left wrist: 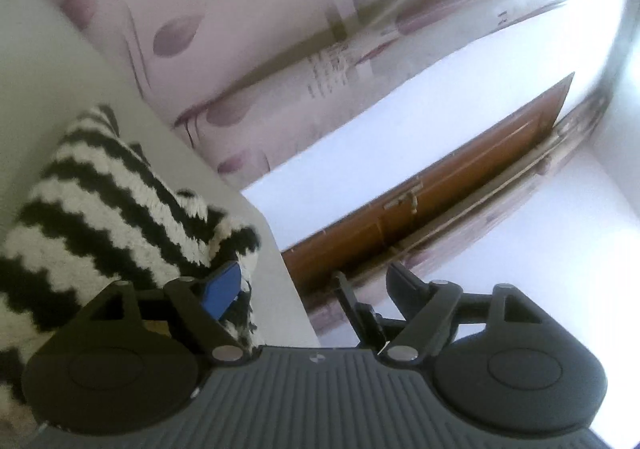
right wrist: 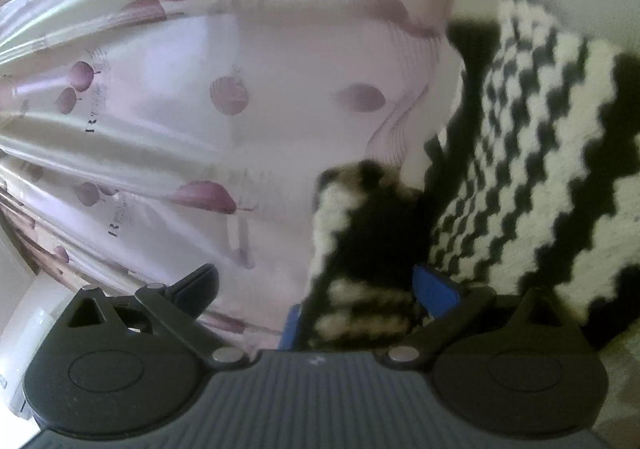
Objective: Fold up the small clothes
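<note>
A black-and-white zigzag knit garment [left wrist: 100, 201] lies on a white surface [left wrist: 276, 289] at the left of the left wrist view. My left gripper [left wrist: 312, 285] is open, its blue-padded finger [left wrist: 222, 289] against the garment's near edge, with nothing between the jaws. In the blurred right wrist view the same garment [right wrist: 540, 169] fills the right side. A bunched fold of it [right wrist: 360, 269] stands between the wide jaws of my right gripper [right wrist: 316, 285]. This fold touches the blue-padded finger [right wrist: 436, 289], while the other finger [right wrist: 196, 285] stays apart from it.
A pale curtain with purple motifs [left wrist: 260, 49] hangs behind the surface; the right wrist view shows it too [right wrist: 180, 129]. A brown wooden door [left wrist: 460, 193] is set in a white wall [left wrist: 360, 145]. A small blue part [right wrist: 290, 325] shows at the fold's left edge.
</note>
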`<state>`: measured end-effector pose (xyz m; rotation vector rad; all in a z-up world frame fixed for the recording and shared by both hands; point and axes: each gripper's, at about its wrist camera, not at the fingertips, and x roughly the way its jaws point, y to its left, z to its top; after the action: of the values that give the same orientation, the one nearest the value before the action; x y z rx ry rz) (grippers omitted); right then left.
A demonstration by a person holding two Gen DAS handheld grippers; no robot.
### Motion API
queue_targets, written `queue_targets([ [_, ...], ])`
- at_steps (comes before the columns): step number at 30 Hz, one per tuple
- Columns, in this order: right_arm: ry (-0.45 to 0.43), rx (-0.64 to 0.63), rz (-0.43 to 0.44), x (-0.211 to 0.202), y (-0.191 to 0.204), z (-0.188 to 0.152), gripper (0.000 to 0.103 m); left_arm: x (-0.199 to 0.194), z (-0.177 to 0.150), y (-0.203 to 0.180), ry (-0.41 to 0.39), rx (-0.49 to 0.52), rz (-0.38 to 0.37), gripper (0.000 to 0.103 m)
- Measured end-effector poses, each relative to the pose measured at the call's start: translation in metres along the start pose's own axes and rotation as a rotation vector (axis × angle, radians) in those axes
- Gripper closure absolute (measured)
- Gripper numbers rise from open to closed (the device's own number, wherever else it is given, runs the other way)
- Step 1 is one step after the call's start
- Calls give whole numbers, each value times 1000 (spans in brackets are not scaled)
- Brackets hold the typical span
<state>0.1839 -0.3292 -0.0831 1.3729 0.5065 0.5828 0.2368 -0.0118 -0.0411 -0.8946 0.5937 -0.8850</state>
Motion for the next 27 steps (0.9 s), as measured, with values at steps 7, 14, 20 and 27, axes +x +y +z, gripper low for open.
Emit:
queue_targets([
  [7,29,-19,-91,16,10,-3,0,-28,0,-10,-39,74,39,19],
  [14,93,-109,-265,44,29,5,32,-44,-29,13,18,58,115,17],
  [20,159,-381,-375,67,58,15,86,-64,-28,20,-28,49,183,11],
  [27,129,-509,-359,36,90,75,86,-66,-21,7,-57,118,226,1],
])
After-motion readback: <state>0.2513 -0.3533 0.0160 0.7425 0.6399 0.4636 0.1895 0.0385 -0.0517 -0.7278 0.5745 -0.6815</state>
